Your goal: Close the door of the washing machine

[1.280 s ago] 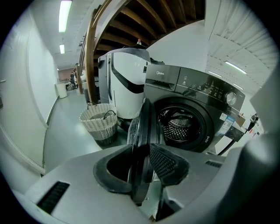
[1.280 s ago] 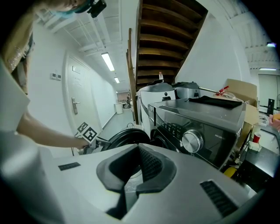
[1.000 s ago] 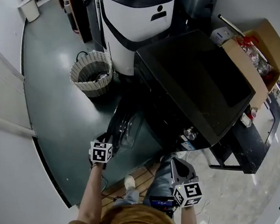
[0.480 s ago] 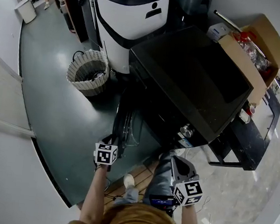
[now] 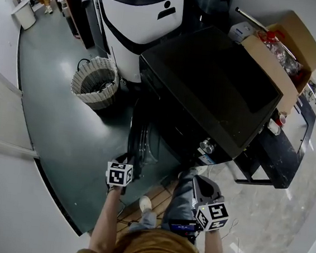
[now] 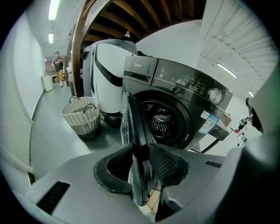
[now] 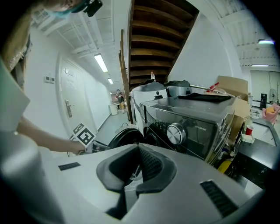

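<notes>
The left tool [image 6: 141, 151] grips the free rim of the door [image 6: 132, 124], which stands half-open before the washing machine [image 6: 192, 100]; the right tool [image 7: 138, 151] is closed on nothing. The push is best kept along the hinge arc, with the rim released just before it shuts. Against the frame 1 second earlier, the door stands closer to the front.

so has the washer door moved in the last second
Yes: the door has swung closer to the washing machine front, left hand-held gripper on its edge.
</notes>
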